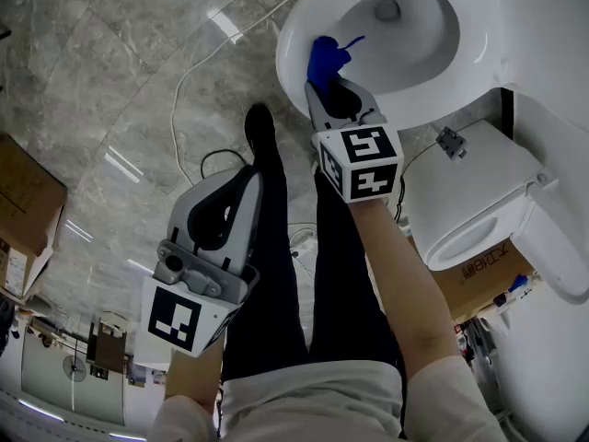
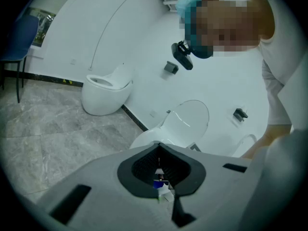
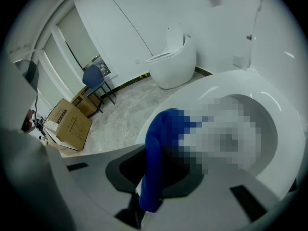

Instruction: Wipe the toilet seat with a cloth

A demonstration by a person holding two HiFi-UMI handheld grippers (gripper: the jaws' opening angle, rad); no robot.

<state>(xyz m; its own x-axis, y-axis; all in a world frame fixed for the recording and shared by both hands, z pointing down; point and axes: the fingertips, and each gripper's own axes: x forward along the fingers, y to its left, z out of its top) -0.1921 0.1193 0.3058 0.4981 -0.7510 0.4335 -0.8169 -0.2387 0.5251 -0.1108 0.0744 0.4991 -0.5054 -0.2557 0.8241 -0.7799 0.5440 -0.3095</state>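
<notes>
A white toilet with its seat (image 1: 304,26) down sits at the top of the head view. My right gripper (image 1: 333,79) is shut on a blue cloth (image 1: 328,58) and presses it onto the seat's near rim. In the right gripper view the cloth (image 3: 161,153) hangs between the jaws over the seat (image 3: 284,129). My left gripper (image 1: 241,178) is held back over the floor, jaws shut with nothing in them. Its own view looks between the shut jaws (image 2: 159,166) toward the toilet's raised lid (image 2: 190,117).
A second toilet (image 3: 173,61) stands by the far wall. Cardboard boxes (image 3: 70,121) and a blue chair (image 3: 94,78) sit on the grey marble floor (image 1: 120,99). A white cable (image 1: 189,67) runs across the floor. The person's legs (image 1: 276,265) stand before the toilet.
</notes>
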